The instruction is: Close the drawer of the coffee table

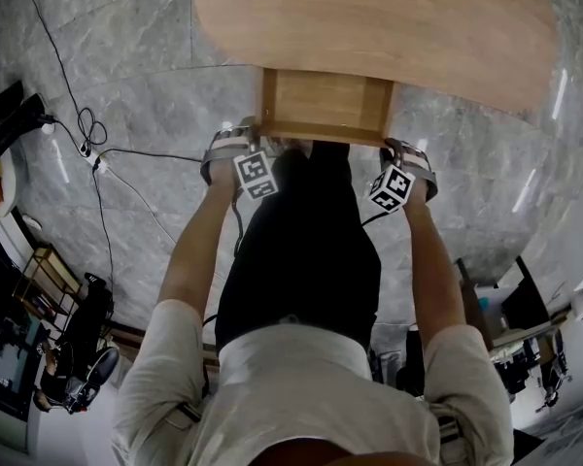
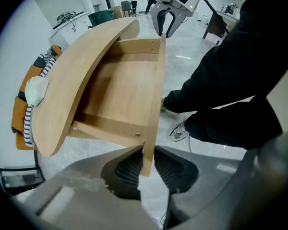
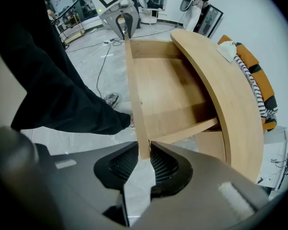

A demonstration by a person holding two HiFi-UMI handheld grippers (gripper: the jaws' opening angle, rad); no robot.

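arms [image 1: 196,250] out fwd, l gripper [image 2: 147,163] & r gripper [image 3: 144,158] pointing down, fingers [image 2: 127,169] clamped

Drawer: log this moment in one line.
drawer: open, not yet pushed in | left gripper: jaws shut on drawer front | right gripper: jaws shut on drawer front

Glossy grey marble floor [image 1: 146,85] carries trailing black cables [image 1: 87,129], with an orange sofa [image 3: 261,73] nearby.
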